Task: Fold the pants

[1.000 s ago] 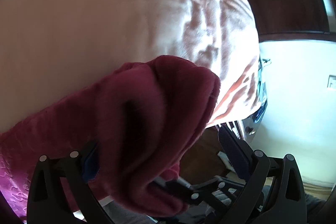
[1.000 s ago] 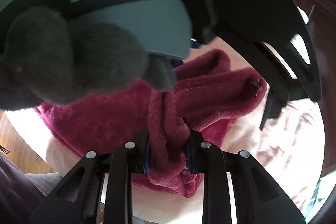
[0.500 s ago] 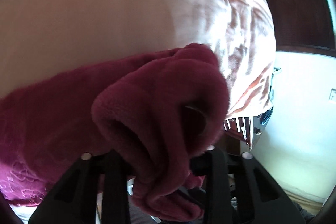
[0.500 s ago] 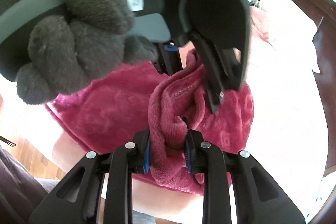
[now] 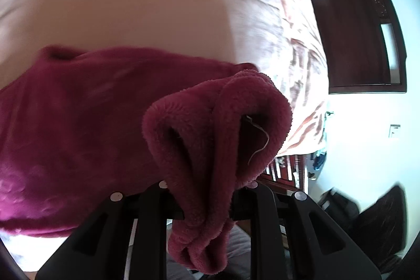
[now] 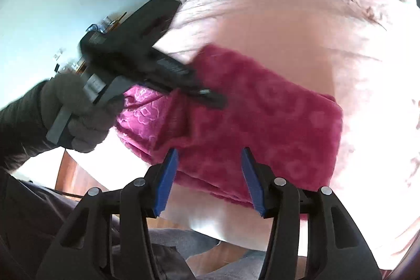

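Left gripper (image 5: 204,204) jaws closing, clamped on bunched edge of red fleece pants (image 5: 78,127). Right gripper (image 6: 208,180) jaws opening, pads off fabric, pants just beyond tips. Pants lay folded on pink bed (image 6: 288,25).

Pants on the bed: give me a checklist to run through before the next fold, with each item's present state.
1. Left gripper clamped on a bunched edge of the pants: ok.
2. Right gripper clear of the fabric, jaws opening with nothing pinched: ok.
3. Pants lying on the bed, not hanging over its edge: ok.
4. Folded part smooth: cannot tell, blurred.
5. Loose thread at the held edge clear of the jaws: ok.
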A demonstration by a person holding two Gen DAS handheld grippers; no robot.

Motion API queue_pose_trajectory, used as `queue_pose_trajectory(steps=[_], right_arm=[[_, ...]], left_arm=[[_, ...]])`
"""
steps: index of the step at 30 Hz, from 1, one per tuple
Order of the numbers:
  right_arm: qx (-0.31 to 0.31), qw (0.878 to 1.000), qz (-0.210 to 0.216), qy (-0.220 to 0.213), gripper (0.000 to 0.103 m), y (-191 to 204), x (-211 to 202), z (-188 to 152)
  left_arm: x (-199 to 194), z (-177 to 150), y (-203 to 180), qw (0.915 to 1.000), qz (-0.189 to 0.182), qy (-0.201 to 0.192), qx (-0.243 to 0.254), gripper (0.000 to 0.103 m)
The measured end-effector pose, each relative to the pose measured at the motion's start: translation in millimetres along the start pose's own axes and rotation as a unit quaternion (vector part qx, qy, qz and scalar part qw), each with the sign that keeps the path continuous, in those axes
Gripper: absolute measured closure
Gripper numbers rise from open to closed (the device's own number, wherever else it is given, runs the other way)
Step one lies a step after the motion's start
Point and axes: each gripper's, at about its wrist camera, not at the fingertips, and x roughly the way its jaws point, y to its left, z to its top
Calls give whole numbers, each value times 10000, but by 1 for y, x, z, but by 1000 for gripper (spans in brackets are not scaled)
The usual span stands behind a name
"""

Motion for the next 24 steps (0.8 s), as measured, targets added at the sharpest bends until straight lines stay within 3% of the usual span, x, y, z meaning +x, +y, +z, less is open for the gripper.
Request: queue_pose_trajectory(steps=[6, 14, 20, 24], right_arm=[[473, 9975, -433, 311, 51, -32, 19, -8], [879, 9904, -857, 630, 51, -68, 44, -20], [981, 9865, -1056, 781, 51, -67, 78, -19], [939, 9848, -1144, 913, 51, -67, 94, -21]], left_arm=[[-28, -23, 58, 9992, 184, -209, -270, 84], [-43, -29, 112, 9965, 366, -522, -533, 83], [-16, -41, 121, 9949, 617, -465, -654, 76], [-13, -40, 128, 9925, 812, -491, -770, 63]])
